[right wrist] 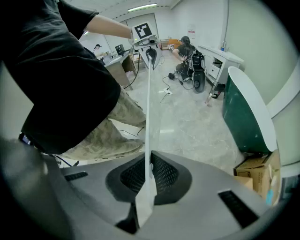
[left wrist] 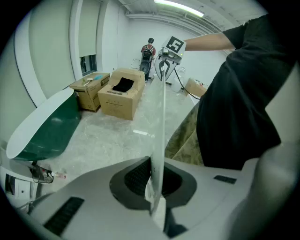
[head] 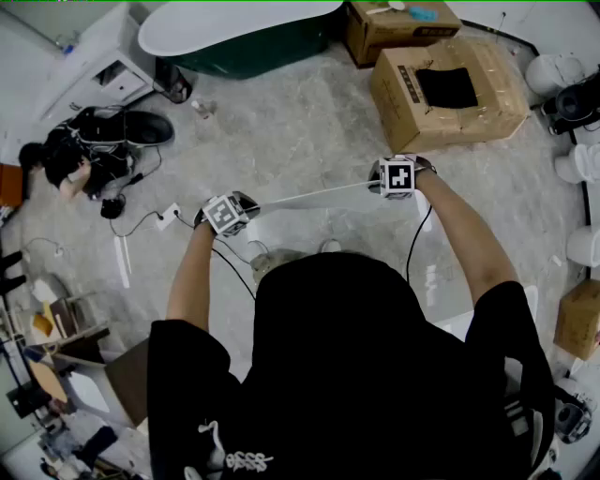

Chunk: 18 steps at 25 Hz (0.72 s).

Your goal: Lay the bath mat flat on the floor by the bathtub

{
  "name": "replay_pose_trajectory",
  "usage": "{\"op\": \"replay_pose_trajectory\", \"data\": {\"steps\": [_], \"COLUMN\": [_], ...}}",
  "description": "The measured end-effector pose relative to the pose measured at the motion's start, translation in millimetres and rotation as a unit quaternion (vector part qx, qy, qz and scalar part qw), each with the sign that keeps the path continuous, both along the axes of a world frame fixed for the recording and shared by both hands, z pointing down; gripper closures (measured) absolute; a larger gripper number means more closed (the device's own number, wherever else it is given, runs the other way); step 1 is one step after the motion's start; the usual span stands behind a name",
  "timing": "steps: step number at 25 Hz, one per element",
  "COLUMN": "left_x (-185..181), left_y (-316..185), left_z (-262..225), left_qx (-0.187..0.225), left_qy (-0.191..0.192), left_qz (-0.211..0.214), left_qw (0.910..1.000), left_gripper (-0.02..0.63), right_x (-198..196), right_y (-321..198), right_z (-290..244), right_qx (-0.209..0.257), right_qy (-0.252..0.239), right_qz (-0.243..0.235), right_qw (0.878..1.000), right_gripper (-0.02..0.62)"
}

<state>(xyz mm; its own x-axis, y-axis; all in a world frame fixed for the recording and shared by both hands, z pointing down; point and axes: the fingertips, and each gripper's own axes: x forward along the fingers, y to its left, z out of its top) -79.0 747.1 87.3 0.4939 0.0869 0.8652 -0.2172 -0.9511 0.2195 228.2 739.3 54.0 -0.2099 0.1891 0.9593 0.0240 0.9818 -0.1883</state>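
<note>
A thin white bath mat [head: 314,197] hangs stretched between my two grippers, seen edge-on above the grey floor. My left gripper [head: 228,214] is shut on the mat's left end, and the mat [left wrist: 161,122] runs straight out from between its pads [left wrist: 140,176]. The right gripper [head: 398,176] is shut on the other end, where the mat [right wrist: 149,108] rises from its pads [right wrist: 161,173]. A dark green bathtub [head: 244,33] with a white rim stands at the far side of the floor, well beyond the mat. The tub [left wrist: 47,126] also shows in the left gripper view.
Two cardboard boxes [head: 450,89] [head: 398,28] stand right of the tub. A person [head: 66,155] crouches by dark bags at the left. Cables and a power strip [head: 167,217] lie near my left gripper. White fixtures [head: 562,75] and another box [head: 578,319] line the right edge.
</note>
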Motion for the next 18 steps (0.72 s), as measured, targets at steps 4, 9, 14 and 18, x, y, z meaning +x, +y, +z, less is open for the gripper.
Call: {"op": "replay_pose_trajectory", "data": {"steps": [4, 9, 14, 18], "left_x": [8.6, 20.1, 30.2, 24.7], "left_y": [-5.5, -9.6, -17.9, -18.9], "left_z": [-2.3, -9.1, -27.2, -27.6], "left_qx": [0.008, -0.002, 0.026, 0.017], "left_qy": [-0.001, 0.009, -0.009, -0.018], "left_qz": [-0.007, -0.036, -0.025, -0.023], "left_qw": [0.9999, 0.9993, 0.9993, 0.9994], "left_gripper": [0.581, 0.581, 0.581, 0.580], "right_x": [11.7, 22.1, 30.1, 28.1], "right_y": [-5.1, -12.3, -16.7, -21.0], "right_z": [-3.2, -5.5, -8.3, -10.1], "right_qx": [0.008, 0.017, 0.018, 0.024], "right_qy": [0.004, -0.002, -0.016, -0.022], "right_qz": [-0.004, 0.018, 0.029, 0.020], "right_qw": [1.000, 1.000, 0.999, 0.999], "right_gripper": [0.568, 0.568, 0.568, 0.568]}}
